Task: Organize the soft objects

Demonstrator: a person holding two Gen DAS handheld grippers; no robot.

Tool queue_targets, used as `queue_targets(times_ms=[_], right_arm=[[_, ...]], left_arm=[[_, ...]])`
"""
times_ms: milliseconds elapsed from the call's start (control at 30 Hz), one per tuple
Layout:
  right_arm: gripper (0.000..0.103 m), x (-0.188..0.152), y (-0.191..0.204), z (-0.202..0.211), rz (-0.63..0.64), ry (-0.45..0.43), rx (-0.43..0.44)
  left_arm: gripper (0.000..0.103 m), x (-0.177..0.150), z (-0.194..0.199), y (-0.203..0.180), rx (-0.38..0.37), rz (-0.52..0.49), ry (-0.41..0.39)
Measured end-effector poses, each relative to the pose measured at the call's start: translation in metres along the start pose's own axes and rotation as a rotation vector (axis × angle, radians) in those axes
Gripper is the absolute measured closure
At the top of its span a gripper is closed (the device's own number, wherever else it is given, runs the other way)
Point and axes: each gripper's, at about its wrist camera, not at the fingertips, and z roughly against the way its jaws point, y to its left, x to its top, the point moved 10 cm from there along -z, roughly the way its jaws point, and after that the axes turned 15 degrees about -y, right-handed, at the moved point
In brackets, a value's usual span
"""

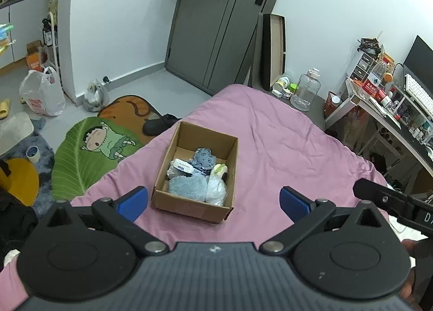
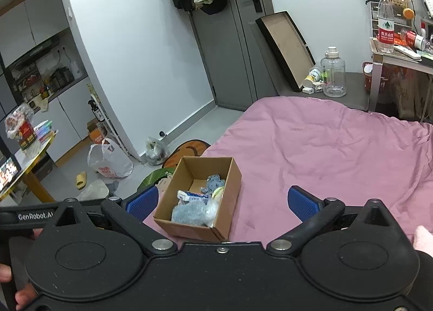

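An open cardboard box (image 1: 166,173) sits on the pink bed cover (image 1: 284,148). It holds several soft things: a fluffy blue-grey plush (image 1: 186,189), a blue round toy (image 1: 204,158), a white item in clear wrap (image 1: 216,192) and a white packet (image 1: 182,167). My left gripper (image 1: 213,202) is open and empty, above and just short of the box. My right gripper (image 2: 222,204) is open and empty, with the box (image 2: 230,184) between its blue pads (image 2: 303,207). The right gripper's body shows at the right edge of the left wrist view (image 1: 392,200).
A cartoon floor mat (image 1: 94,148) and plastic bags (image 1: 40,92) lie on the floor left of the bed. A grey door (image 1: 211,27), a leaning tray (image 1: 273,48) and a clear jug (image 1: 305,89) stand beyond. A cluttered desk (image 1: 379,100) is at the right.
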Motion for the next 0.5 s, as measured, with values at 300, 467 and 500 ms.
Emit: queue_targets(times_ms=[300,467,500], right_arm=[[0.0,-0.002,-0.003,0.028,-0.006,-0.003,0.03],[0.0,0.0,-0.006,0.042,-0.009,-0.014,0.04],[0.0,0.0,-0.006,0.044,-0.006,-0.016,0.042]], left_arm=[[0.0,-0.004,0.028,-0.01,0.0,-0.011,-0.017],[0.0,-0.007,0.04,-0.014,-0.001,-0.013,-0.026],[0.0,-0.008,0.043,-0.015,-0.001,-0.013,-0.027]])
